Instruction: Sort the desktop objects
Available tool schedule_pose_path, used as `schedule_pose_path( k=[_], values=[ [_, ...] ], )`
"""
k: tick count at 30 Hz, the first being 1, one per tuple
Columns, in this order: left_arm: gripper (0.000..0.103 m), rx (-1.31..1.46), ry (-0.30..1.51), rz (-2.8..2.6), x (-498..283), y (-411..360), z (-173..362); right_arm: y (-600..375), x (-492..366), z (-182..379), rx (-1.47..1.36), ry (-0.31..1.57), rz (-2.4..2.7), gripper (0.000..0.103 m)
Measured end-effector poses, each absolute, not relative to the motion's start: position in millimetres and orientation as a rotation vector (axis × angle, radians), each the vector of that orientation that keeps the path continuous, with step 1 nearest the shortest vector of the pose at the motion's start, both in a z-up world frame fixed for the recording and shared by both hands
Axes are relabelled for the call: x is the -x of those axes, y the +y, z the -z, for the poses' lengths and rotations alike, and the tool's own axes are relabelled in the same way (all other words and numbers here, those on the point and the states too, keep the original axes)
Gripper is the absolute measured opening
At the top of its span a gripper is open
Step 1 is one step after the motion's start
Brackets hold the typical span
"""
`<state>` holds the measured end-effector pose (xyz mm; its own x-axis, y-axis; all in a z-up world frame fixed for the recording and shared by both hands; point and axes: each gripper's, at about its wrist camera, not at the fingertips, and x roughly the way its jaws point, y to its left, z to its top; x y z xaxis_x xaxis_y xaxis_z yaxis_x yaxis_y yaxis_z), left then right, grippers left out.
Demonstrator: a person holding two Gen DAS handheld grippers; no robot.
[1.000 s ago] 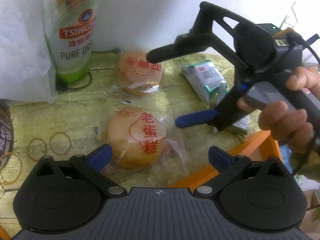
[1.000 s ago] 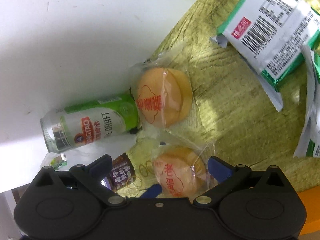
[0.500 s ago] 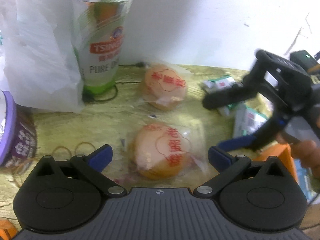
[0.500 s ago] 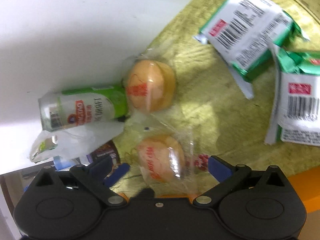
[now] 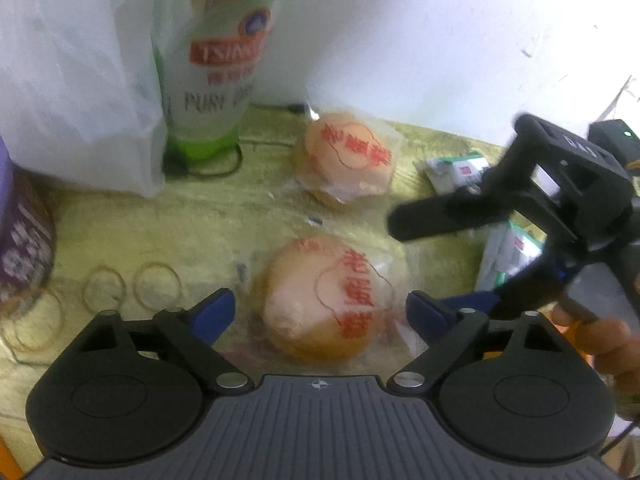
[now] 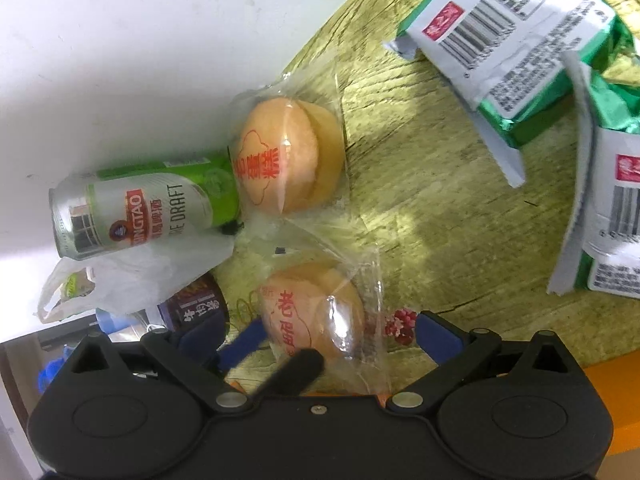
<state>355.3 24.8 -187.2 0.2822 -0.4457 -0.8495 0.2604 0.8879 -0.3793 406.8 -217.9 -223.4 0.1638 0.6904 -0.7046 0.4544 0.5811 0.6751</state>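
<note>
Near the tabletop's front edge, we straddle the nearer wrapped cake (image 5: 324, 300) with our left hand-held gripper (image 5: 320, 312), jaws closing, pads not yet touching; next, squeeze gently and lift.

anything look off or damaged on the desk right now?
Nothing spilled or damaged. Clutter only: loose rubber bands on the table, green snack packets in an overlapping heap, a white plastic bag slumped against the upright beer can. Both wrapped cakes look intact.
</note>
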Motion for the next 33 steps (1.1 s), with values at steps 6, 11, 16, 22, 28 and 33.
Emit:
schedule_pose_path(
  k=[6,11,16,22,28,33],
  values=[
    [0.091,0.207,1.228,0.512,-346.8,18.3,188.3,-214.8,-417.9,222.2,-1.000,1.440,-0.241,0.102],
    [0.091,0.221,1.212,0.507,-344.4,23.9,185.2,-217.9,-416.5,217.4,-0.964,1.413,-0.257,0.101],
    [0.089,0.264,1.210,0.472,-352.7,36.4,186.1,-225.2,-404.5,214.6,-0.919,1.413,-0.257,0.100],
    [0.079,0.296,1.211,0.460,-358.7,43.1,187.8,-228.6,-394.2,220.8,-0.890,1.421,-0.273,0.096],
    [0.069,0.343,1.208,0.478,-359.2,47.4,191.5,-225.6,-393.0,223.1,-0.871,1.425,-0.299,0.083],
    [0.068,0.363,1.208,0.485,-361.1,49.3,194.6,-228.1,-387.4,220.5,-0.872,1.436,-0.309,0.075]
  ],
)
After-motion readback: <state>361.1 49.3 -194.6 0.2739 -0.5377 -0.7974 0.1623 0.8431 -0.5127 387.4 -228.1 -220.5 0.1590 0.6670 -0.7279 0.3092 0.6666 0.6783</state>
